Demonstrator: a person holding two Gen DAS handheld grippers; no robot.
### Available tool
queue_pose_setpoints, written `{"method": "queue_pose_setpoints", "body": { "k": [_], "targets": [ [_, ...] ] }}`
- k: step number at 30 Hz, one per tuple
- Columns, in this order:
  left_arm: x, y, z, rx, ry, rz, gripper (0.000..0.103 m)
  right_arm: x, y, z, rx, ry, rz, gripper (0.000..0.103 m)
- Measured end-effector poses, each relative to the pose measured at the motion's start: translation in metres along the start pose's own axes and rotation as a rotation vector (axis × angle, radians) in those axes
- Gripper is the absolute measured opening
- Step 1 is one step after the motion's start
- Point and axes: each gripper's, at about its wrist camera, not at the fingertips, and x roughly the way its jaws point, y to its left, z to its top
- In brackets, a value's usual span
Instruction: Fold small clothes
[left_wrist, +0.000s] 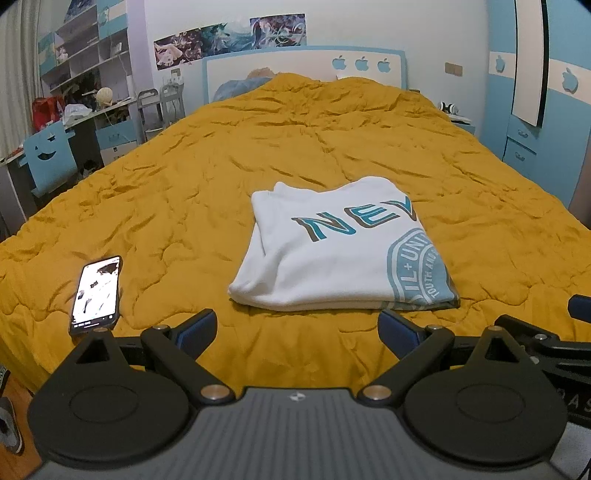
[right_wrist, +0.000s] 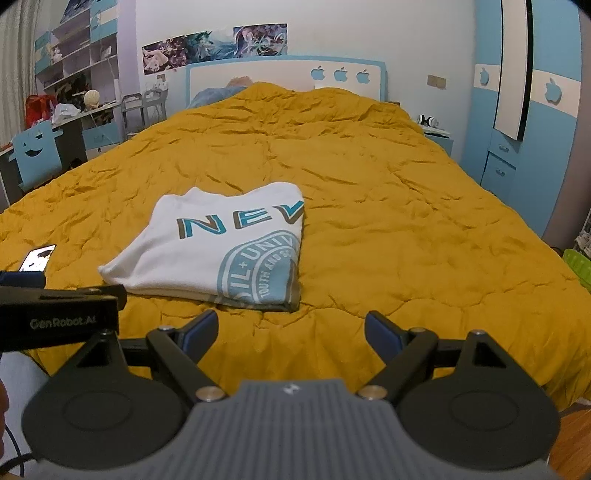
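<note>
A white T-shirt (left_wrist: 332, 251) with teal lettering and a round teal print lies folded into a flat rectangle on the yellow bedspread (left_wrist: 258, 155). It also shows in the right wrist view (right_wrist: 218, 247), left of centre. My left gripper (left_wrist: 297, 328) is open and empty, held just short of the shirt's near edge. My right gripper (right_wrist: 291, 328) is open and empty, near the shirt's near right corner, above the bedspread (right_wrist: 406, 221). The left gripper's body (right_wrist: 59, 317) shows at the left edge of the right wrist view.
A phone (left_wrist: 96, 293) with a lit screen lies on the bedspread left of the shirt. A desk, shelves and blue chair (left_wrist: 51, 162) stand to the left. A blue wardrobe (left_wrist: 535, 110) and a nightstand stand to the right. A green basket (right_wrist: 580, 266) sits by the bed's right side.
</note>
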Motion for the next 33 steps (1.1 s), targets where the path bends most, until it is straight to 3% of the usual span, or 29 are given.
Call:
{"method": "queue_pose_setpoints", "body": {
  "k": [33],
  "targets": [
    [-0.014,0.006,0.014,0.021,-0.108,0.025,0.103,-0.018,-0.003,0.009,0.004,-0.073,-0.015,0.082]
  ]
}}
